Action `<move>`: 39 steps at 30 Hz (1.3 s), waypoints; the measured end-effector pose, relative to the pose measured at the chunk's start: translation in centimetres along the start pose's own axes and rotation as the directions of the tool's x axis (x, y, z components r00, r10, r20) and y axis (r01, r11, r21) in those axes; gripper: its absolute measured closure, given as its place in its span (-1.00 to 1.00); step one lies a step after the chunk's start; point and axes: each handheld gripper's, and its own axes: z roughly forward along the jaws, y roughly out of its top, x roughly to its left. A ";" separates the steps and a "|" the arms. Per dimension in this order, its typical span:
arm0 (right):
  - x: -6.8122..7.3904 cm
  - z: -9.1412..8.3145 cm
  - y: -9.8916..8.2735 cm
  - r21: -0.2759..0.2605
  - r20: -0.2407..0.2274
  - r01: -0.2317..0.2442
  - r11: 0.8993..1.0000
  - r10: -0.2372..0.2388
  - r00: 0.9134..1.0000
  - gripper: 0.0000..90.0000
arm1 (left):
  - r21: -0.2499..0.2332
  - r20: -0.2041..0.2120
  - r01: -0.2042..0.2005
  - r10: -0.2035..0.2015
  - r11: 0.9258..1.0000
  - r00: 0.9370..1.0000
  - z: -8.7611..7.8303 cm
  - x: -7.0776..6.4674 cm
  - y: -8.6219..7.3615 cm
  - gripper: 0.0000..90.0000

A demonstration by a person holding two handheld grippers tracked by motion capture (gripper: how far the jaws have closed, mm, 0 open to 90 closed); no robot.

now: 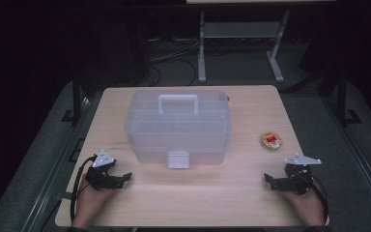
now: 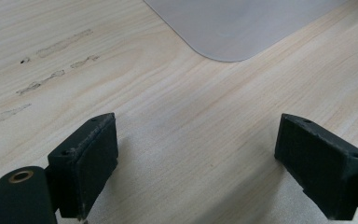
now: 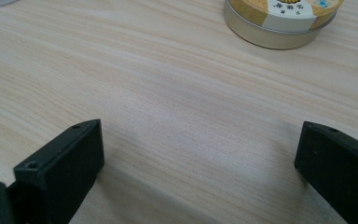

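The left gripper (image 1: 121, 178) rests on the table (image 1: 198, 203) near its front left edge, jaws spread wide with nothing between them. The right gripper (image 1: 270, 181) rests near the front right edge, likewise released and empty. The clear box (image 1: 178, 126) stands mid-table between them, lid shut. The round tin (image 1: 270, 141) lies just beyond the right gripper, apart from it

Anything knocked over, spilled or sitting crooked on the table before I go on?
Nothing stands out. The clear storage box sits square and closed, its latch down. The small round tin lies flat to its right. The left gripper and right gripper rest open on the table.
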 end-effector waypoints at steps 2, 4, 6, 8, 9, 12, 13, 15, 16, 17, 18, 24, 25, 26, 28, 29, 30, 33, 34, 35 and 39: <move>0.0 0.0 0.0 0.000 0.000 -0.001 1.000 0.001 1.000 -0.98 | 0.000 0.000 0.000 0.000 1.000 1.000 0.0 0.0 0.0 -0.72; 0.0 0.0 0.0 0.000 0.000 0.000 1.000 0.000 1.000 -0.98 | 0.000 0.000 0.000 0.000 1.000 1.000 0.0 0.0 0.0 -0.72; 0.0 0.0 0.0 0.000 0.000 0.001 1.000 -0.001 1.000 -0.98 | -0.001 0.000 0.001 -0.001 1.000 1.000 0.0 0.0 0.0 -0.72; 0.0 0.0 0.0 0.000 0.000 0.000 1.000 0.000 1.000 -0.98 | 0.000 0.000 0.000 0.000 1.000 1.000 0.0 0.0 0.0 -0.72; 0.0 0.0 0.0 0.000 0.000 0.001 1.000 -0.001 1.000 -0.98 | -0.001 0.000 0.001 -0.001 1.000 1.000 0.0 0.0 0.0 -0.72; 0.0 0.0 0.0 -0.002 -0.002 0.007 1.000 -0.007 1.000 -0.98 | -0.001 -0.001 0.001 -0.001 1.000 1.000 0.0 0.0 0.0 -0.71; 0.1 -0.1 -0.1 -0.002 -0.004 0.009 1.000 -0.009 1.000 -0.98 | -0.002 -0.002 0.002 -0.002 1.000 1.000 0.0 0.0 0.0 -0.70; 0.2 -0.1 -0.1 0.002 -0.002 0.007 1.000 -0.007 1.000 -0.97 | -0.003 0.000 -0.001 0.001 1.000 1.000 0.0 0.0 0.0 -0.70; 0.2 -0.1 -0.1 0.002 -0.002 0.007 1.000 -0.007 1.000 -0.97 | -0.003 0.000 -0.001 0.001 1.000 1.000 0.0 0.0 0.0 -0.69; 0.3 -0.3 0.1 0.013 -0.005 0.007 1.000 -0.007 1.000 -0.86 | -0.005 0.004 -0.003 0.003 1.000 1.000 0.0 0.0 0.0 -0.69; 0.3 -0.3 0.1 0.010 -0.013 0.007 1.000 -0.007 1.000 -0.85 | -0.007 0.004 -0.003 0.003 1.000 1.000 -0.1 0.0 -0.1 -0.68; 0.9 -1.0 0.8 -0.020 -0.023 0.039 0.999 -0.039 0.999 -0.70 | -0.014 -0.004 -0.027 0.027 1.000 1.000 -0.4 -0.3 0.0 -0.45; 0.8 -1.0 0.9 -0.028 -0.029 0.036 0.999 -0.037 0.999 -0.69 | -0.019 0.003 -0.026 0.026 0.999 1.000 -0.6 -0.3 -0.1 -0.38; 0.8 -1.0 1.0 -0.028 -0.034 0.031 0.999 -0.032 0.999 -0.68 | -0.024 0.001 -0.026 0.026 0.999 1.000 -0.7 -0.3 -0.1 -0.33; 0.9 -1.1 1.0 -0.029 -0.041 0.027 0.999 -0.028 0.999 -0.67 | -0.028 0.001 -0.026 0.027 0.999 1.000 -0.9 -0.3 0.0 -0.26; 0.9 -1.1 1.1 -0.031 -0.049 0.023 0.999 -0.024 0.999 -0.64 | -0.029 0.001 -0.025 0.025 0.999 1.000 -1.0 -0.2 0.1 -0.26; 0.9 -1.2 1.1 -0.034 -0.060 0.023 0.999 -0.025 0.998 -0.53 | -0.038 0.000 -0.025 0.025 0.999 1.000 -1.1 -0.2 0.2 -0.20; 0.9 -1.4 1.4 -0.046 -0.079 0.017 0.999 -0.021 0.997 -0.36 | -0.037 -0.005 -0.024 0.024 0.999 1.000 -1.6 0.0 0.6 -0.07; 1.0 -1.4 1.4 -0.051 -0.087 0.017 0.999 -0.021 0.996 -0.32 | -0.039 0.000 -0.021 0.021 0.999 1.000 -1.7 0.0 0.7 -0.05; 1.1 -1.5 1.6 -0.063 -0.091 0.018 0.998 -0.024 0.996 -0.27 | -0.039 -0.002 -0.021 0.021 0.999 1.000 -1.8 0.0 0.8 0.03; 1.4 -1.6 2.1 -0.075 -0.115 0.033 0.997 -0.042 0.992 -0.09 | -0.033 -0.005 -0.030 0.030 0.999 1.000 -2.0 0.0 1.4 0.19</move>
